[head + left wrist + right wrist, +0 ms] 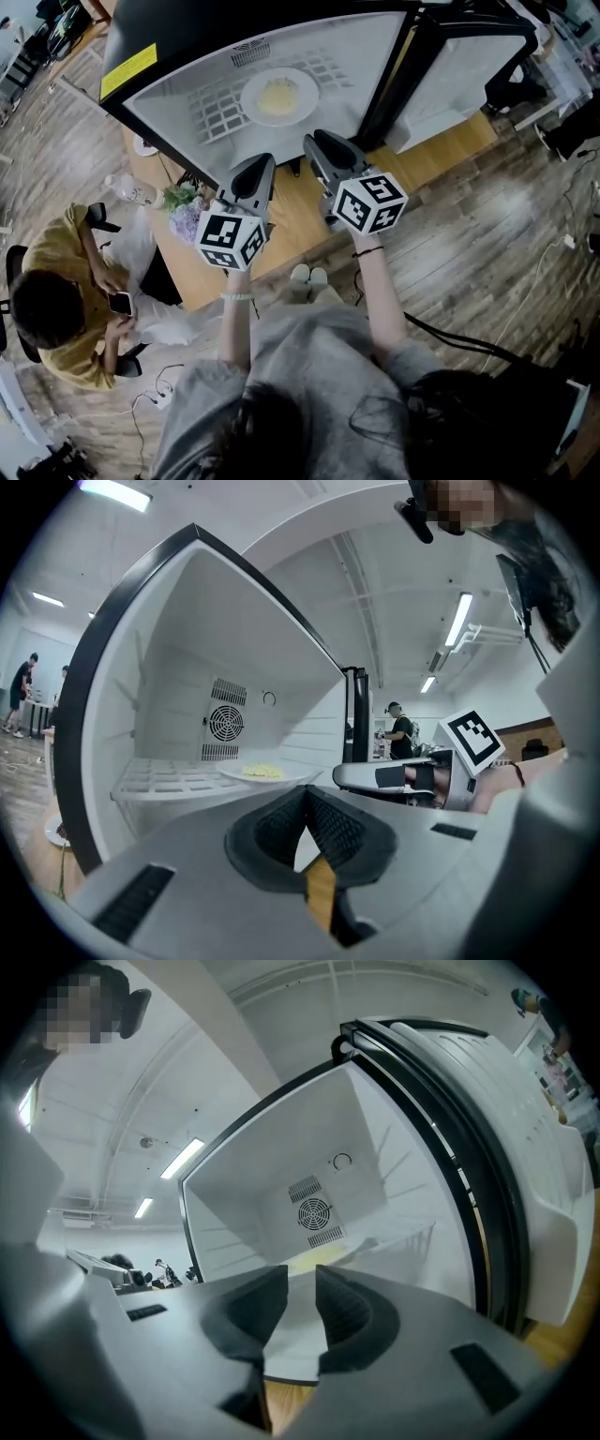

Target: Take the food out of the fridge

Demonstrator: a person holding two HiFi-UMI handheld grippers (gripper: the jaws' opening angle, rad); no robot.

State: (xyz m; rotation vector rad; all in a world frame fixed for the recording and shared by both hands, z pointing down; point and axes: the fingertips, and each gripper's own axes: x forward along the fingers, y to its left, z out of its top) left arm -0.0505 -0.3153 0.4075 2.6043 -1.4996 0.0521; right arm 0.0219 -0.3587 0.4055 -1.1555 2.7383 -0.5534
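Note:
The fridge stands open with a white inside. On its wire shelf sits a white plate of yellow food. My left gripper is just in front of the shelf's near edge, shut with nothing in it. My right gripper is beside it, closer to the plate, open and empty. In the left gripper view the plate lies ahead above the closed jaws of the left gripper, with the right gripper to its right. In the right gripper view the plate shows partly behind the parted jaws of the right gripper.
The fridge door hangs open at the right. The fridge rests on a wooden table with flowers at its left end. A person in a yellow top sits at lower left. Cables lie on the wooden floor.

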